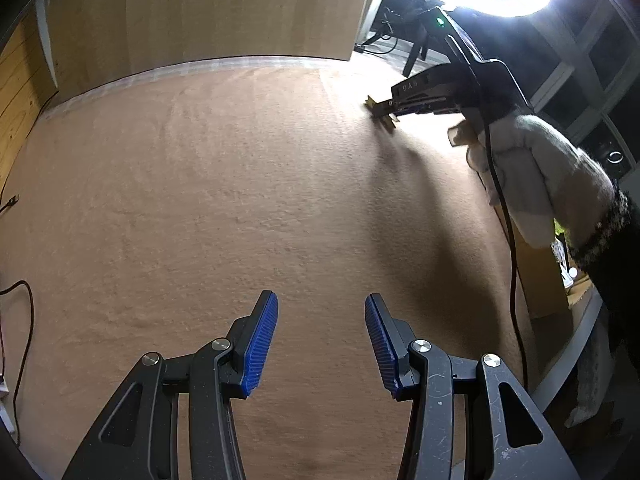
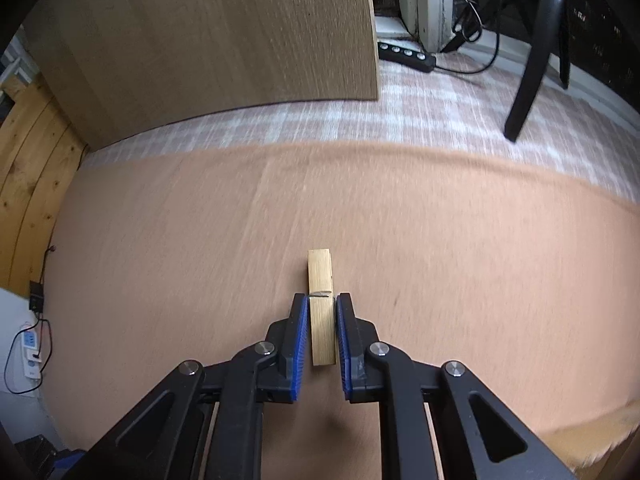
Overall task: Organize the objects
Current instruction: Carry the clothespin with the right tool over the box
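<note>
One wooden clothespin (image 2: pixel 321 307), flat and rectangular with a thin wire spring across it, sits clamped between the ribbed blue pads of the right gripper (image 2: pixel 322 312), just above the fuzzy peach cloth (image 2: pixel 160 240). Beside that clothespin, the left wrist view alone shows a gloved hand (image 1: pixel 516 168) working the tool. Left gripper (image 1: pixel 321 316) hangs released, nothing between its pads.

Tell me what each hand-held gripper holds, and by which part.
The right hand-held gripper clamps a wooden clothespin across its sides, from the spring back over its rear half. The left hand-held gripper is open and holds nothing.
</note>
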